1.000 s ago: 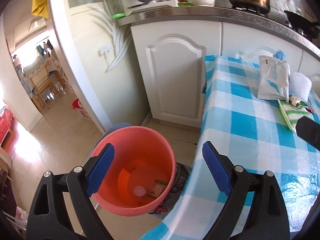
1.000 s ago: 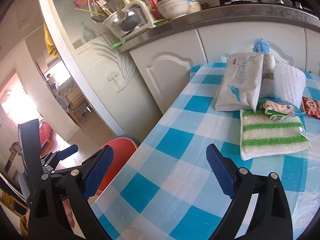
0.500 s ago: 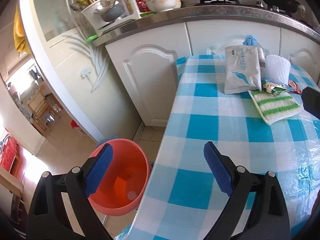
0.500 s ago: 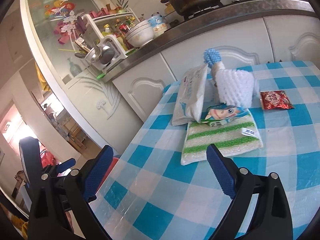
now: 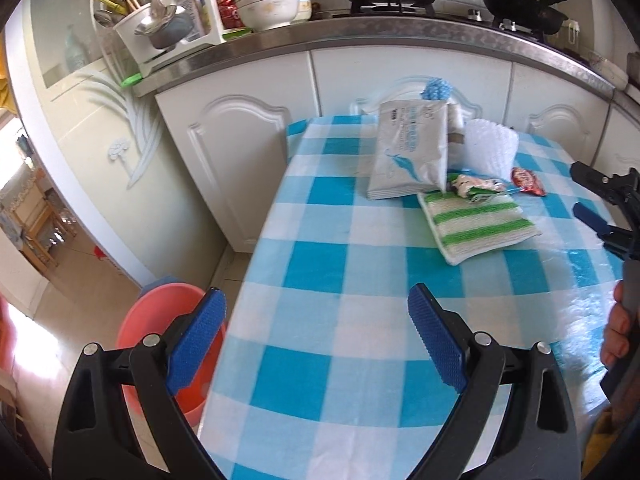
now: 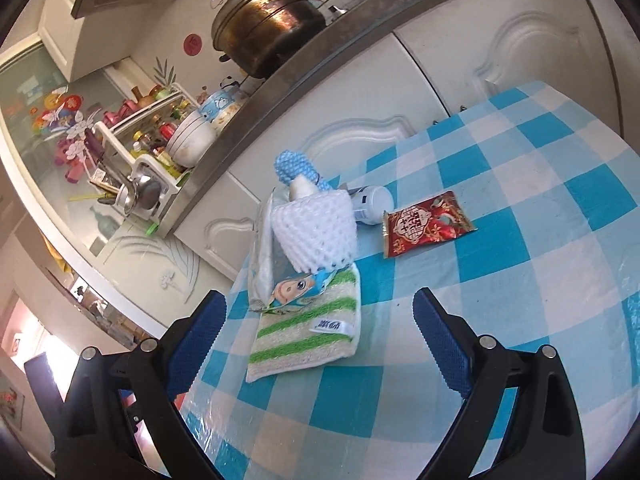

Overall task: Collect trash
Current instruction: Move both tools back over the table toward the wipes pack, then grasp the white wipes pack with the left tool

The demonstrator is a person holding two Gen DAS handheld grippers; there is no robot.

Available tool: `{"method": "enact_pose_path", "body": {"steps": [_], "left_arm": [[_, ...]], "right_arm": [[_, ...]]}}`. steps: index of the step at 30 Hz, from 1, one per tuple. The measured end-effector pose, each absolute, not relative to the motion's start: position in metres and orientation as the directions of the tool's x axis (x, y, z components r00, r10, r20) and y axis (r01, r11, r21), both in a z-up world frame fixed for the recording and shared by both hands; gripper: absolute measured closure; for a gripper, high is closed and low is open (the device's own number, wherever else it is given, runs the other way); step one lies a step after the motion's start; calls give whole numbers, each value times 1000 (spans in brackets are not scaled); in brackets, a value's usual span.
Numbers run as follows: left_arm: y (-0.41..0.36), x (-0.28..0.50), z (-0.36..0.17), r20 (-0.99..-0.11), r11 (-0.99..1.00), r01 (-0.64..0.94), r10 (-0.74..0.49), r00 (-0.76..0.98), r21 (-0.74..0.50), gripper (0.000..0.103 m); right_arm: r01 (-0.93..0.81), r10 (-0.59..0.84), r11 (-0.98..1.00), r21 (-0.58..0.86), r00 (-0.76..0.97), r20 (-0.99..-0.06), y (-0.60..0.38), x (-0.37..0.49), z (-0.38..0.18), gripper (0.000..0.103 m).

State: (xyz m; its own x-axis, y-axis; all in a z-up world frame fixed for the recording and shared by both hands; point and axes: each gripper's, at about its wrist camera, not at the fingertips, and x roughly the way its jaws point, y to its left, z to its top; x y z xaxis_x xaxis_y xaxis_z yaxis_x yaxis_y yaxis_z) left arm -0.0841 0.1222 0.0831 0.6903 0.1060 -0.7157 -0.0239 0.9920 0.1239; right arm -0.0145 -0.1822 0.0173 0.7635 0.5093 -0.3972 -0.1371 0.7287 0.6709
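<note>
Red packet point(image 6: 426, 224) plainest rightward

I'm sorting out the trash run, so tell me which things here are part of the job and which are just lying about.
Part of the job:
red snack wrapper
cartoon wrapper
white foam net
pink bin
both open claws, left claw and right claw

Lying about, probably:
striped cloth
wipes pack
brass pot

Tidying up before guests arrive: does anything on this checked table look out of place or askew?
Yes. A red snack wrapper lies loose on the tablecloth, a small white bottle lies tipped on its side behind it, and a cartoon-printed wrapper sits crumpled on the green-striped cloth.
</note>
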Motion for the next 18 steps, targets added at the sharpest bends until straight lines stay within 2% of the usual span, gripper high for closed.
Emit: {"method": "enact_pose_path", "body": {"steps": [4,7,9,18], "left_arm": [[113,-63,86,-730,999,48,-30,683,5,10],[101,-37,88,-718,995,99,-72,692,-5,10],[93,-11,88,-721,985,166,-151,676,-51,10],[65,79,73,-740,946,324,-238,630,-28,10]], "right_arm": [[-112,538,671,733,753,-378,-200,5,14,9],[-91,565,633,768,733,-379,-206,24,14,9],[-95,603,591,801,712,-361,-204,34,15,9],[-117,648,608,785,645,-406,-184,62,18,9]]}}
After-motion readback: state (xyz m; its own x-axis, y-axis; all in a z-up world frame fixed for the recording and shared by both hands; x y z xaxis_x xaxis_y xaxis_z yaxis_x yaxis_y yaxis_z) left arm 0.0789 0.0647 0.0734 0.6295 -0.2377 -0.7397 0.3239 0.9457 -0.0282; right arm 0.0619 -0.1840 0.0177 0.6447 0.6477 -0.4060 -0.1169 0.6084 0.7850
